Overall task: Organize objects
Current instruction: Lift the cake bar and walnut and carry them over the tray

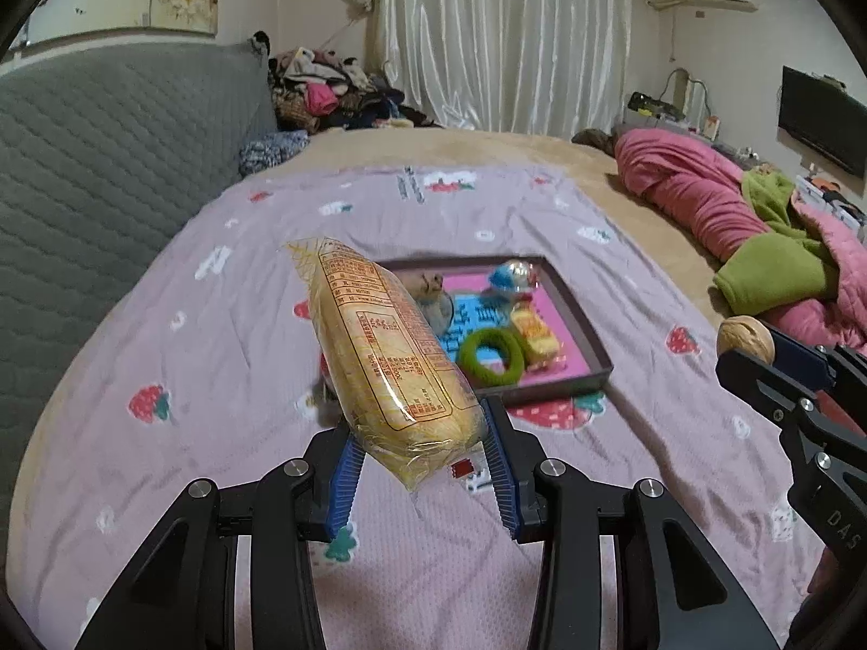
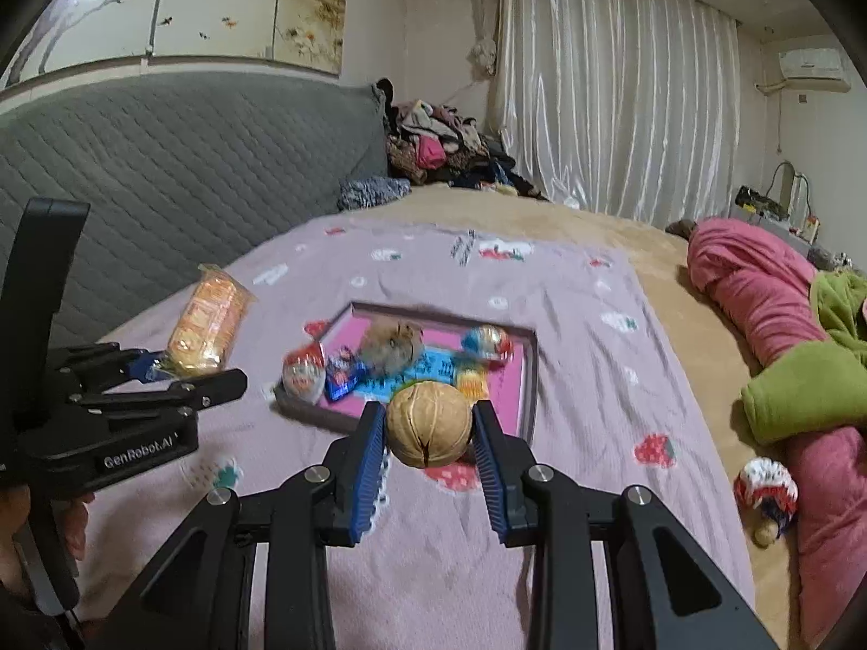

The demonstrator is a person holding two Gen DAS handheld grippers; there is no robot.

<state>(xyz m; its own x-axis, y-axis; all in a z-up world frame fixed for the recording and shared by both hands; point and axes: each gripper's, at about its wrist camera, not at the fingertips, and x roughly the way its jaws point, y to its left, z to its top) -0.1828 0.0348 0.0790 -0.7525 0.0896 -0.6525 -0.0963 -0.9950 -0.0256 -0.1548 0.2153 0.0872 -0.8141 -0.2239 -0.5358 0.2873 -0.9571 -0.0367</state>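
A home bedroom: bed point(image 1: 162, 292), curtains point(image 1: 498, 38), clothes pile point(image 1: 325, 86).

The right gripper point(image 2: 428, 428) held a walnut point(image 2: 429, 423) between its blue pads, above the near edge of a dark-rimmed tray point(image 2: 532, 374) lying on the lilac strawberry-print sheet point(image 2: 585, 357). Inside the tray sat a furry toy point(image 2: 391, 349), two foil-wrapped eggs and small wrappers. At the view's left side the left gripper point(image 2: 157, 368) clamped a packet of biscuits point(image 2: 208, 325). Pink and green bedding point(image 2: 780, 336) lay along the bed's right edge.
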